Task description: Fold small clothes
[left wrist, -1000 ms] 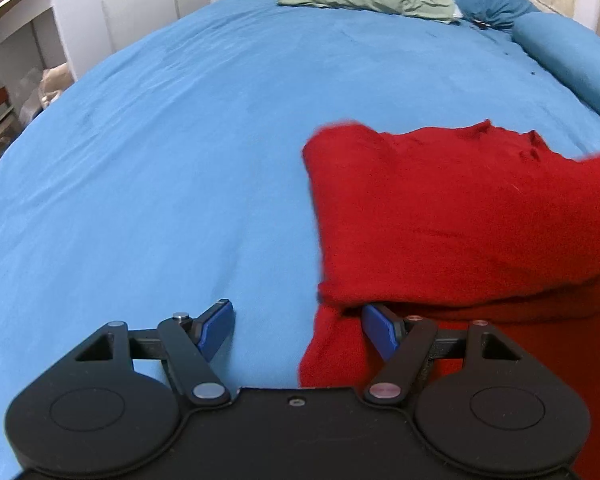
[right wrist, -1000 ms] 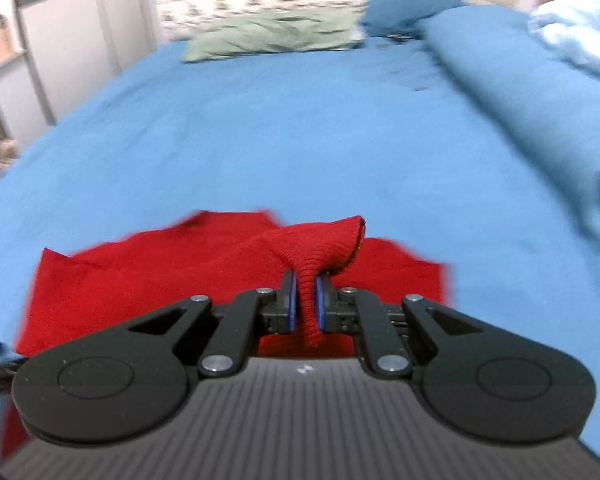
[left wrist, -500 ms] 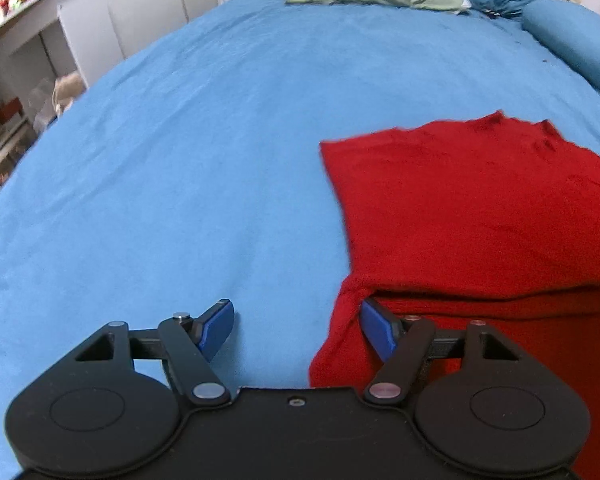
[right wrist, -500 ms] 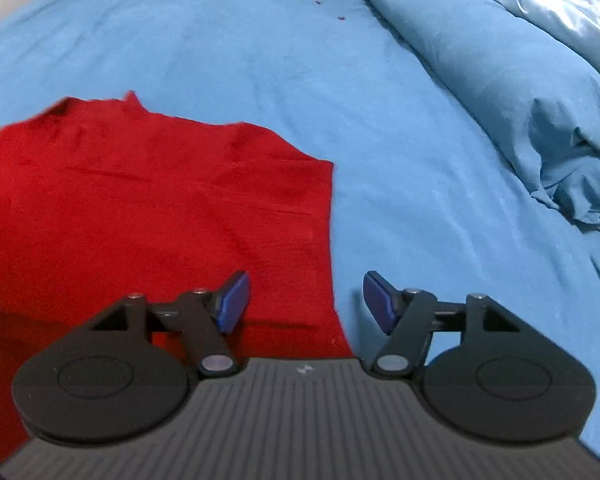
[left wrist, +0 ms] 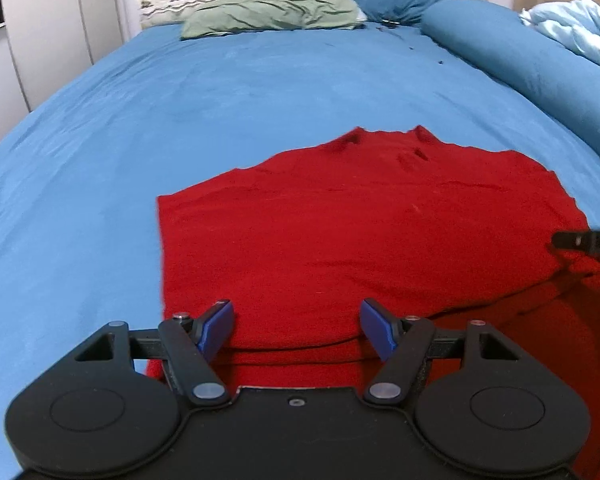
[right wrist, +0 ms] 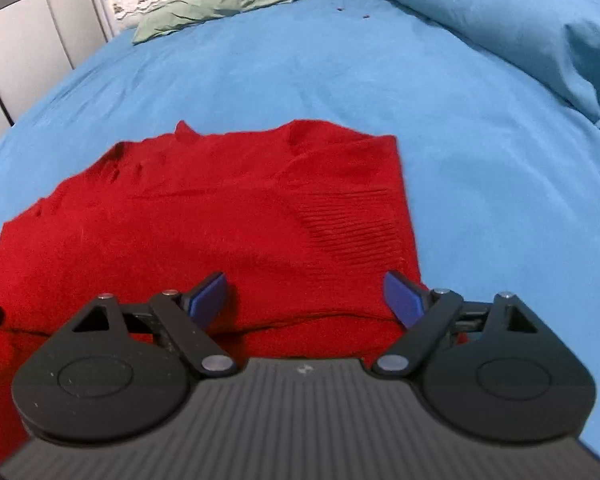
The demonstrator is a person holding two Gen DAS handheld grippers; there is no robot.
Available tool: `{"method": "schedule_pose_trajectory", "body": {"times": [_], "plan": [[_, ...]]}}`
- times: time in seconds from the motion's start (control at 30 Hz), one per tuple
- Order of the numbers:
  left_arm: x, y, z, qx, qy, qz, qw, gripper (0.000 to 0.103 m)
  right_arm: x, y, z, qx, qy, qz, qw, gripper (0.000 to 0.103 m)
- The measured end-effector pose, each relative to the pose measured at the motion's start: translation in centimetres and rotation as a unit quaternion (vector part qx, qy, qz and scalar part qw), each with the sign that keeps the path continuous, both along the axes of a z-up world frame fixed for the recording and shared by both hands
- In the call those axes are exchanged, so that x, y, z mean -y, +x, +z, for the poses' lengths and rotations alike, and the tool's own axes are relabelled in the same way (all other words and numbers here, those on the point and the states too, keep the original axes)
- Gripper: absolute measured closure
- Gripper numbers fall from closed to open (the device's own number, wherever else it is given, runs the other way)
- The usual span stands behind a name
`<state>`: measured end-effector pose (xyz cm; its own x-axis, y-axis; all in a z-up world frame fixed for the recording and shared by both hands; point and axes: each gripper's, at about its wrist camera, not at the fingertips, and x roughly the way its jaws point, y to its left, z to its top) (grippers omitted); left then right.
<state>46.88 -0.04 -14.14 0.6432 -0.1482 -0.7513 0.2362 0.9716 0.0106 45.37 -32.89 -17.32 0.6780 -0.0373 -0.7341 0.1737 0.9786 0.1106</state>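
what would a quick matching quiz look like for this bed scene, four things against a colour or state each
Things:
1. red sweater
2. green pillow
3. left claw
4. bed sheet

States:
A. plain blue, spread under everything
B. open, holding nothing
C. lying at the head of the bed
D. folded over itself, flat on the bed

Pairs: 1-D, 2-C, 3-B, 4-A

Left gripper point(left wrist: 297, 330): jaws spread wide, holding nothing. Right gripper point(right wrist: 306, 295): same, jaws wide apart and empty. Both held low, pointing forward.
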Motion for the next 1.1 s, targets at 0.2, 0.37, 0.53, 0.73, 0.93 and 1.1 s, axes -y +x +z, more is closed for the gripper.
{"method": "schedule_pose_trajectory", "body": {"times": [0.2, 0.37, 0.53, 0.73, 0.93, 1.1], "plan": [[-0.5, 0.1, -2.0, -0.023, 0.019, 0.002, 0.9996, 0.026, -0.1, 4.4, 0.3, 0.032, -0.022, 0.060, 0.997, 0.000], [-0.5, -0.1, -2.5, -0.014, 0.023, 0.001, 0.9996, 0.025, 1.0, 6.7, -2.2, 0.007, -0.008, 0.059, 0.998, 0.000], [0.1, -1.3, -0.8, 0.004, 0.032, 0.004, 0.9995, 0.025, 0.6, 4.3, 1.1, 0.047, -0.004, 0.064, 0.997, 0.000], [-1.2, -6.3, 4.3, 0.050, 0.024, 0.019, 0.9983, 0.019, 1.0, -2.5, 7.4, 0.118, 0.001, 0.089, 0.989, 0.000], [-3.2, -14.3, 9.7, 0.075, 0.020, 0.046, 0.9959, 0.016, 1.9, -12.4, 13.2, 0.142, 0.000, 0.110, 0.984, 0.000], [-4.9, -21.3, 11.8, 0.062, 0.012, 0.064, 0.9959, 0.016, 2.5, -20.5, 16.2, 0.132, -0.008, 0.108, 0.985, 0.000]]}}
